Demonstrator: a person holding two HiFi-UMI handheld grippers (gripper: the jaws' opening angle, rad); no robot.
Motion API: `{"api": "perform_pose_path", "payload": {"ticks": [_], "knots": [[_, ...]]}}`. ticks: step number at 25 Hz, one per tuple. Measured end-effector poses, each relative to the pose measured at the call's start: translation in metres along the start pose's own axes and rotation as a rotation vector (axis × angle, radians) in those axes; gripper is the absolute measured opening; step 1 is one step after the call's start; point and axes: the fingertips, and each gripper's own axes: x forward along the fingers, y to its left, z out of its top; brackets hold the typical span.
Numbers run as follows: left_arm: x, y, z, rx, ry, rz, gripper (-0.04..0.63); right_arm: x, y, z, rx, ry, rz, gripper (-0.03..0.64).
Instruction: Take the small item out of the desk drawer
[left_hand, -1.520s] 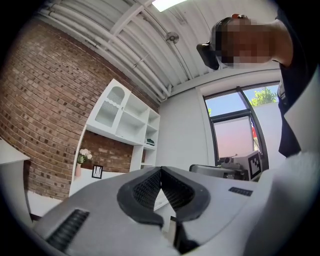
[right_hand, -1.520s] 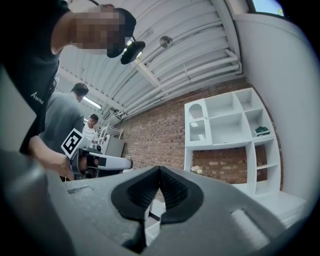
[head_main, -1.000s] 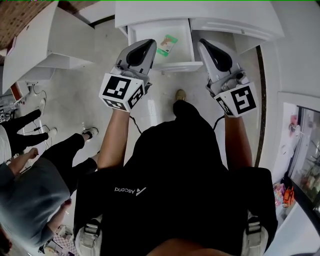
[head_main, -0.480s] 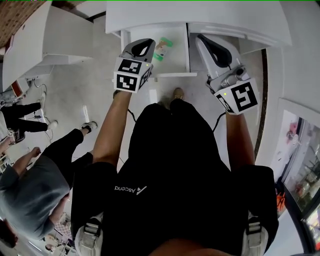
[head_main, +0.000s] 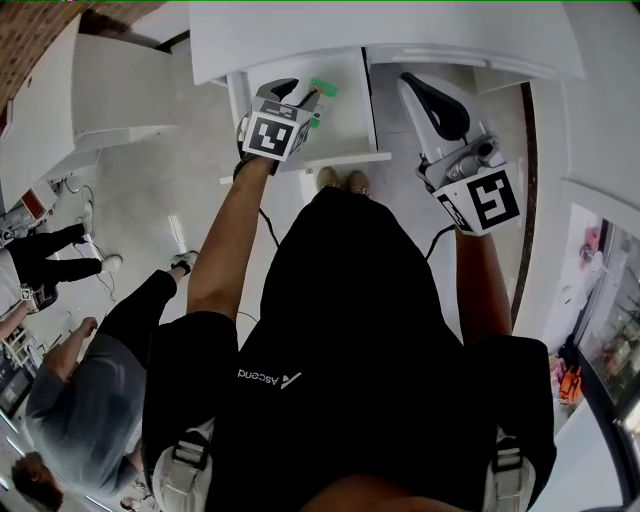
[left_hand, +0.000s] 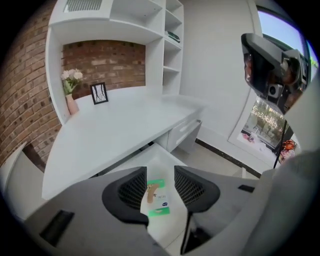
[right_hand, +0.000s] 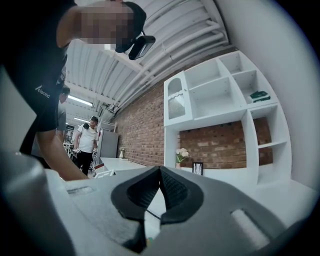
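The small packet (left_hand: 156, 197) (green and white, with a tan strip on it) is lying flat on the floor of the open drawer (left_hand: 161, 159), under the white desk (left_hand: 115, 135). The left gripper (left_hand: 160, 172) is hanging above it, its jaws having just been opening. They are spread now, with the packet showing in the gap and neither pad pressing it. The right gripper (right_hand: 160, 172) is pointing level off to the drawer's side, its jaws pressed together on nothing.

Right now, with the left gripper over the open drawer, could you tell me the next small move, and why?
Probably lower the left gripper onto the green-and-white packet. Its jaws have just been opening and stand apart; the packet lies in the drawer, in line with the gap, not yet gripped.
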Motion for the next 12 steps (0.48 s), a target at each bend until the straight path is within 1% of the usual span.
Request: {"api": "perform_pose_path", "payload": {"ticks": [2,6,9,12], "knots": [[0.016,0.003,-0.007,-0.003,0.038,-0.015,0.19,0.005,-0.006,-0.005,0.0,0.012,-0.015,0.003],[0.048,0.009,-0.015,-0.02,0.083,-0.033,0.256,0.011,-0.018,-0.015,0.005,0.025,-0.041,0.002],[0.074,0.011,-0.029,-0.036,0.138,-0.046,0.31,0.014,-0.024,-0.022,0.009,0.038,-0.057,0.002],[0.096,0.018,-0.046,-0.038,0.208,-0.025,0.351,0.018,-0.03,-0.026,0.009,0.046,-0.071,0.003]]}}
